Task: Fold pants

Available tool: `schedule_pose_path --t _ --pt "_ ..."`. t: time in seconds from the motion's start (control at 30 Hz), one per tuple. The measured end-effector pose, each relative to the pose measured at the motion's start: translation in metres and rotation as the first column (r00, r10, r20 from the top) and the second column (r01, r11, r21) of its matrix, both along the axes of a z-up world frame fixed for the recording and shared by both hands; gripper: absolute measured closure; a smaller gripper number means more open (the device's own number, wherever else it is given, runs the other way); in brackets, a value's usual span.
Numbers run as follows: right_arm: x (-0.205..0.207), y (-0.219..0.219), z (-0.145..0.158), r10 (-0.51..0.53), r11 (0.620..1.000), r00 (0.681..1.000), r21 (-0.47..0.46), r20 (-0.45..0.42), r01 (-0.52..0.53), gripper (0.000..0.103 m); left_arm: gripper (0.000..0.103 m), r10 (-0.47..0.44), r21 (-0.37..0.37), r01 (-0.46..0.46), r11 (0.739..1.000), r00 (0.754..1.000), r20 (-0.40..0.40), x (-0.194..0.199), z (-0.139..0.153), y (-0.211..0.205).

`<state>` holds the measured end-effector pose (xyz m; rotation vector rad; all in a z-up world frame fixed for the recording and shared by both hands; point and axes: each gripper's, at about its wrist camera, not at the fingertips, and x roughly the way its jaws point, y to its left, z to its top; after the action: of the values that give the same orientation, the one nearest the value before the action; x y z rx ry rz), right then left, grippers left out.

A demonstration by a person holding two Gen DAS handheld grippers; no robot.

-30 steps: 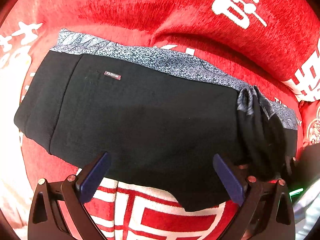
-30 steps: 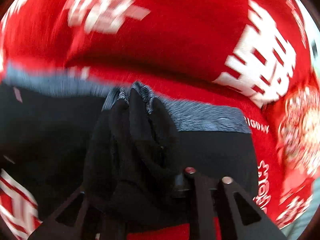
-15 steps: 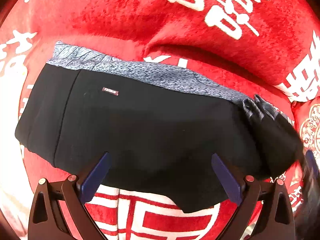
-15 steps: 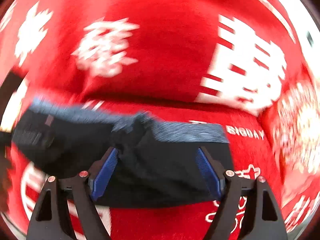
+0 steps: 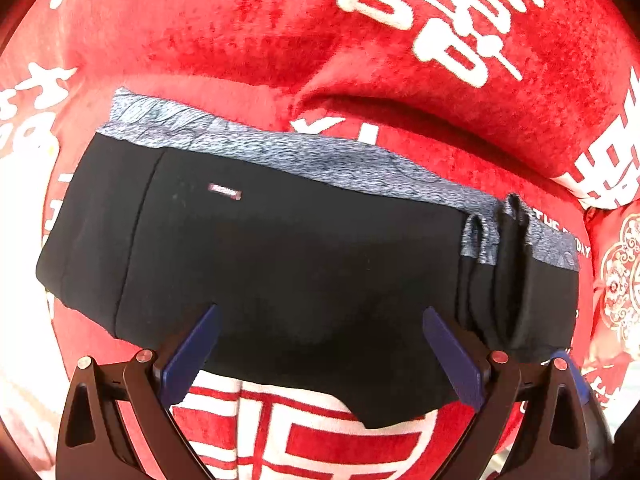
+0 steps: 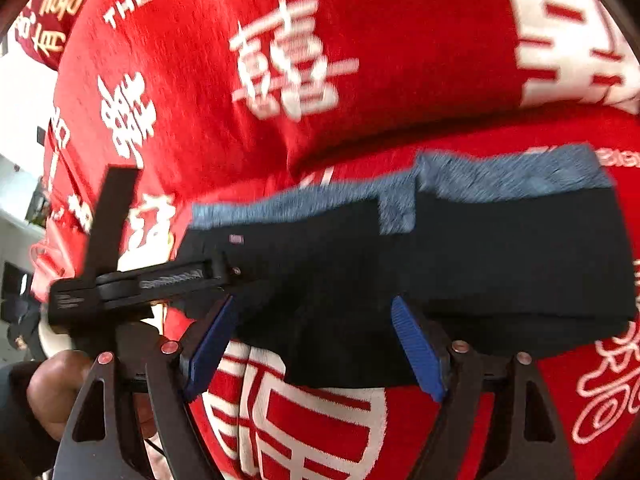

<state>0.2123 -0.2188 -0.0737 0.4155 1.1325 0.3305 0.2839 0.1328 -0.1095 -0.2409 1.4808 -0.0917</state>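
On a red plush blanket with white characters (image 5: 224,40), both the left hand-held gripper (image 5: 320,344) and right hand-held gripper (image 6: 316,344) hover wide open and empty above the near edge of the folded black pants with a grey patterned waistband (image 5: 280,256), lying flat on the blanket.

pants (image 5: 304,264): 1 | hand-held grippers: 2 | blanket (image 5: 240,32): seemingly 1
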Motion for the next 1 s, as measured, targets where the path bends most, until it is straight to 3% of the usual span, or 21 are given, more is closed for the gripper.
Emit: schedule_pose_path --t 0.1,0.2,0.3,0.4,0.53,0.67,0.93,1.0 --pt "0.006 -0.041 0.005 -0.129 0.985 0.991 -0.11 0.021 0.13 0.02 0.002 -0.029 -0.051 0.029 0.998 1.0 0.005 0.0 0.008 -0.025" --pt "0.012 -0.085 0.004 -0.214 0.941 0.976 -0.261 0.038 0.217 0.02 0.002 -0.118 -0.114 0.121 0.986 0.992 0.035 0.005 0.02 -0.079" --pt "0.009 -0.128 0.003 -0.282 0.907 0.959 -0.315 0.036 0.278 0.02 0.002 -0.184 -0.157 0.198 0.968 0.978 0.101 0.019 0.029 -0.128" --pt "0.004 -0.149 0.003 -0.298 0.899 0.954 -0.33 0.022 0.288 0.02 0.002 -0.2 -0.141 0.208 0.968 0.977 0.074 0.034 0.015 -0.154" --pt "-0.005 -0.149 0.0 -0.252 0.913 0.968 -0.327 0.022 0.245 0.02 0.002 -0.156 -0.232 0.156 0.96 0.988 0.019 0.031 -0.004 -0.142" --pt "-0.013 -0.145 -0.011 -0.211 0.932 0.977 -0.299 0.007 0.204 0.02 0.002 -0.161 -0.254 0.166 0.953 0.986 0.04 0.031 -0.013 -0.135" --pt "-0.025 -0.151 -0.031 -0.181 0.956 0.982 -0.243 -0.049 0.164 0.02 0.003 -0.235 -0.25 0.254 0.934 0.967 0.102 0.03 -0.013 -0.164" --pt "-0.026 -0.154 -0.033 -0.174 0.959 0.983 -0.237 -0.056 0.156 0.02 0.019 -0.23 -0.255 0.243 0.936 0.97 0.083 0.033 -0.019 -0.166"
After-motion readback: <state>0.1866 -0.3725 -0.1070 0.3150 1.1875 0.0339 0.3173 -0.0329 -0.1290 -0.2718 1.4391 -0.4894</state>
